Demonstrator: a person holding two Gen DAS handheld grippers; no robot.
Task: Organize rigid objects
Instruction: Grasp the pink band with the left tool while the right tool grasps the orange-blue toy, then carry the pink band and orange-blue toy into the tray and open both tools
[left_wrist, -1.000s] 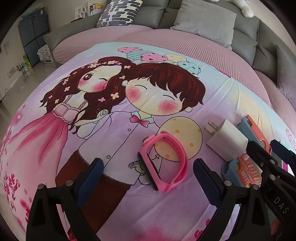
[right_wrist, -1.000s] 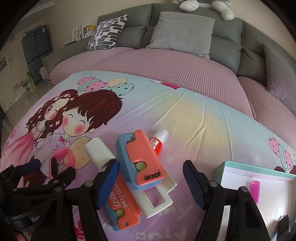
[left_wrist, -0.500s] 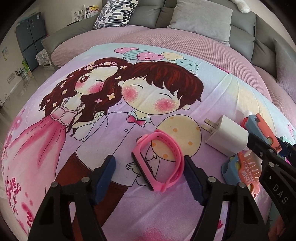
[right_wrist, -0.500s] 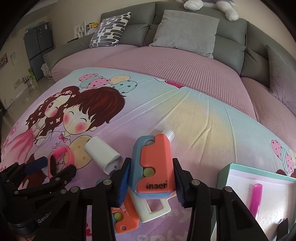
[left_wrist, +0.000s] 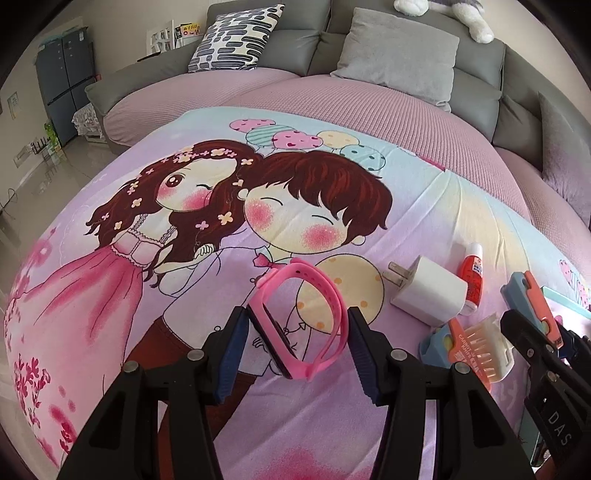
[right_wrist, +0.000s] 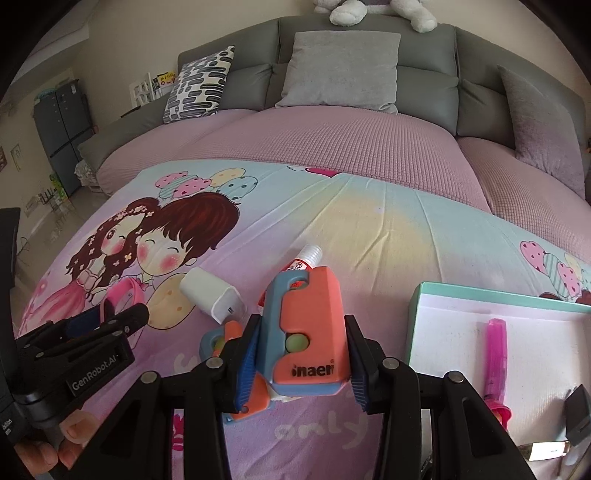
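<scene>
While my right jaws (right_wrist: 301, 363) pinch the orange-and-blue cutter (right_wrist: 306, 328) at lower centre, long axis pointing away, the open box (right_wrist: 476, 295) lies lower right. My left jaws (left_wrist: 293, 349), just closing, bracket the pink watch band (left_wrist: 301, 314).

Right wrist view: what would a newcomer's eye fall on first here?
The orange-and-blue block clamped in the right tool, raised off the cartoon bedsheet. Then the open teal box at right, with a pink pen in it.
</scene>
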